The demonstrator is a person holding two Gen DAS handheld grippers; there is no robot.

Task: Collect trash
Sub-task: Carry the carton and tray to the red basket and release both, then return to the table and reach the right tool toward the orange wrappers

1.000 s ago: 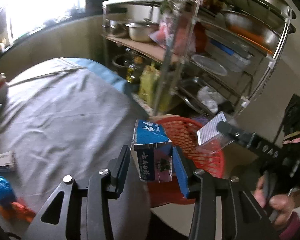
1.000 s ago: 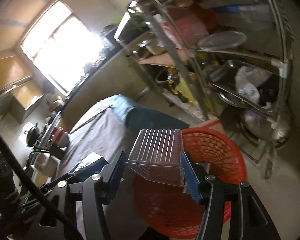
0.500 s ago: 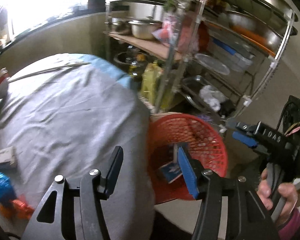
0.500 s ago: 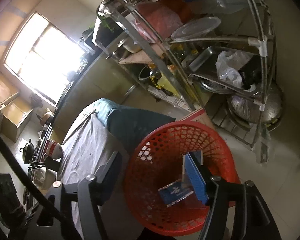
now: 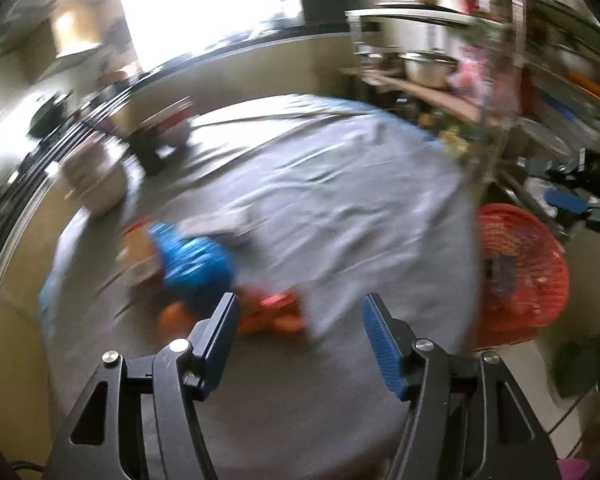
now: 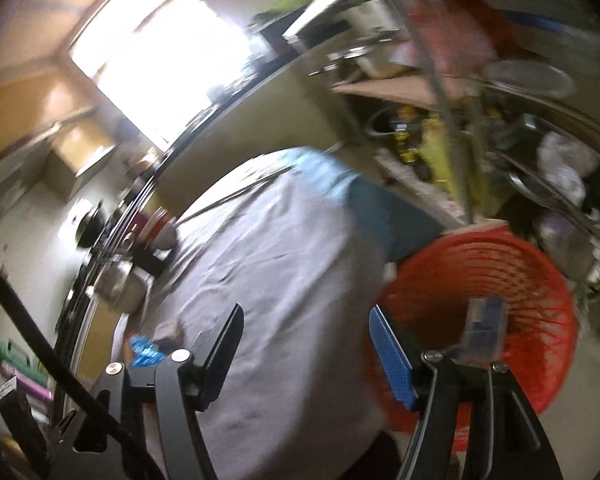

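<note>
Trash left on the desk (image 5: 340,208) sits in a small cluster near its left side: a crumpled blue wrapper (image 5: 194,266) with orange scraps (image 5: 268,314) just in front of it and a pale box-like piece (image 5: 140,256) beside it, all smeared by motion blur. The left gripper (image 5: 298,330) points down at the grey cloth with its fingers standing apart and nothing between them; the jaws have just been opening. The right gripper (image 6: 306,344) is likewise empty, its fingers spread to a middling width, with the desk edge below it and the red basket (image 6: 540,304) just to its right on the floor. A blue carton (image 6: 484,328) stands inside that basket, so part of the job looks done.

Judging by how things lie, the step in hand is the reach for more litter. To do it well, the left gripper should line up so the orange scraps or the blue wrapper fall squarely between its fingers, come down until the tips nearly meet the cloth, and close without pinching the cloth itself, since a caught fold would drag the other pieces along. Crumpled wrappers squash, so a firm close seems wise.

No brand, label or lettering can be read; everything is too blurred.
</note>
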